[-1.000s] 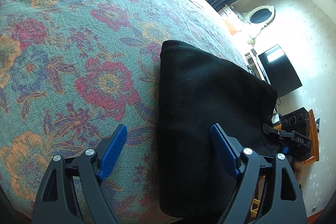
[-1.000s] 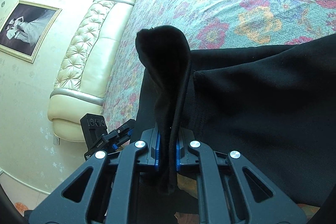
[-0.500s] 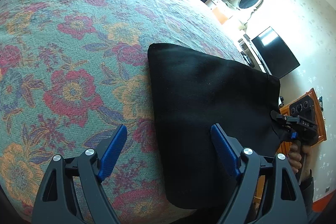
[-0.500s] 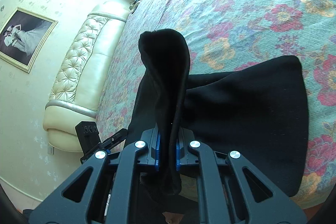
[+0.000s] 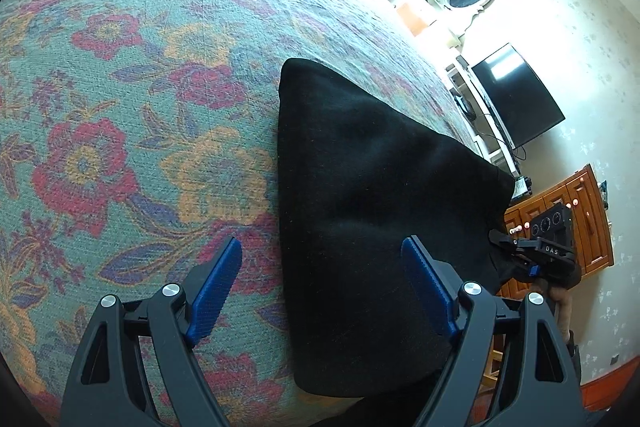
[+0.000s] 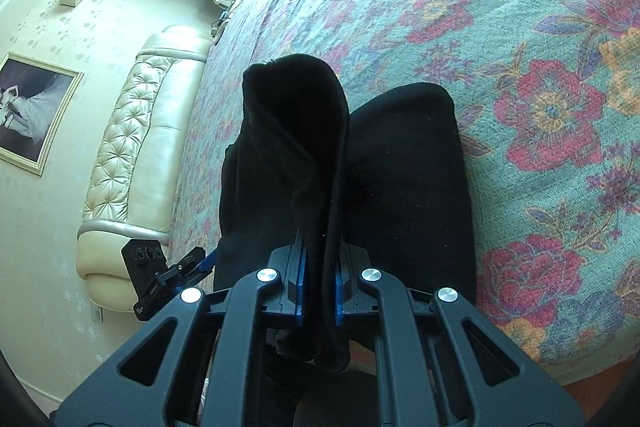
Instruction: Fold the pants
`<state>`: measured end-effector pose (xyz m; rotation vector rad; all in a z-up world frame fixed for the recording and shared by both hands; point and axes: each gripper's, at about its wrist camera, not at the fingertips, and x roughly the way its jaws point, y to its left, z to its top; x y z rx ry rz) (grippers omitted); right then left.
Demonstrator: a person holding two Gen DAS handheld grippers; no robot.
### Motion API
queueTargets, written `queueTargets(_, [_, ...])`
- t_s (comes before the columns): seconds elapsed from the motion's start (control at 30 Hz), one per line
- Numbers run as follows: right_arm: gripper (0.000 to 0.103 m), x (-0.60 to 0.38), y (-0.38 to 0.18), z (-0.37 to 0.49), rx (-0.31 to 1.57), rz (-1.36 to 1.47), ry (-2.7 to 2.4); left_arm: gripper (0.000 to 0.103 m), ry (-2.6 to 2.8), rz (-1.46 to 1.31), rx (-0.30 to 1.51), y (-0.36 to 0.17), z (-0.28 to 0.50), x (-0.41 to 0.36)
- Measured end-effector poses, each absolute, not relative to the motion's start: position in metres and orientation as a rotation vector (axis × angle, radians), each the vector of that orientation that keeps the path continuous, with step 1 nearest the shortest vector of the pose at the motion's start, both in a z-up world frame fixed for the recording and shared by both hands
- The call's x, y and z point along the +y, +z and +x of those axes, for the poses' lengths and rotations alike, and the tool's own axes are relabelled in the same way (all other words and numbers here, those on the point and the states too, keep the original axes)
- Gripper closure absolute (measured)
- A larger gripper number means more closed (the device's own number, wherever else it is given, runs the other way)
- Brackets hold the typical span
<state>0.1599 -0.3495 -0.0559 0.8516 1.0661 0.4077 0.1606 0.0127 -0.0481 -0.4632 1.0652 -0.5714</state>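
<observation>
The black pants (image 5: 372,195) lie folded on the floral bedspread (image 5: 120,107), near the bed's edge. My left gripper (image 5: 322,291) is open and empty, raised above the pants' near left edge. My right gripper (image 6: 319,287) is shut on a bunched fold of the pants (image 6: 296,131) that stands up in front of the camera. The rest of the pants (image 6: 408,187) lies flat behind it. The right gripper also shows in the left wrist view (image 5: 536,255), at the pants' right corner. The left gripper shows small in the right wrist view (image 6: 192,267).
The bed's near edge runs just under both grippers. A cream tufted headboard (image 6: 132,155) is on one side. A television (image 5: 516,99) and a wooden cabinet (image 5: 568,223) stand beyond the bed on the other side.
Both grippers have pulled back and up from the bed, so the pants look smaller. The right gripper keeps its hold on the fold. The left gripper stays open.
</observation>
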Motion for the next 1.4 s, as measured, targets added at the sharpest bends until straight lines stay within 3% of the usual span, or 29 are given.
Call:
queueTargets(0.57, [0.091,-0.382,-0.097,0.149,1.092,0.983,0.407,0.022,-0.588,-0.471,1.132,-0.073,0.156,-0.014])
queueTargets(0.67, [0.065,-0.396,-0.092,0.140,1.064,1.039,0.425,0.022,-0.586,-0.487,1.125,-0.071,0.153,-0.010])
queueTargets(0.7, [0.046,-0.400,-0.087,0.135,1.043,1.047,0.420,0.022,-0.589,-0.489,1.124,-0.071,0.152,-0.009])
queueTargets(0.73, [0.035,-0.404,-0.082,0.130,1.024,1.044,0.421,0.022,-0.596,-0.492,1.124,-0.070,0.149,-0.008])
queueTargets(0.8, [0.020,-0.408,-0.073,0.120,1.027,0.965,0.369,0.022,-0.604,-0.497,1.123,-0.070,0.143,-0.003])
queueTargets(0.83, [0.017,-0.409,-0.069,0.115,1.030,0.912,0.327,0.022,-0.607,-0.501,1.120,-0.070,0.140,-0.002])
queueTargets(1.1, [0.014,-0.405,-0.111,0.101,1.084,1.175,0.461,0.022,-0.610,-0.463,1.105,-0.072,0.129,-0.005])
queueTargets(1.37, [0.012,-0.385,-0.106,0.116,1.147,1.070,0.421,0.020,-0.610,-0.427,1.097,-0.073,0.128,-0.011])
queueTargets(1.4, [0.018,-0.384,-0.106,0.117,1.144,1.052,0.410,0.020,-0.614,-0.431,1.098,-0.073,0.129,-0.013])
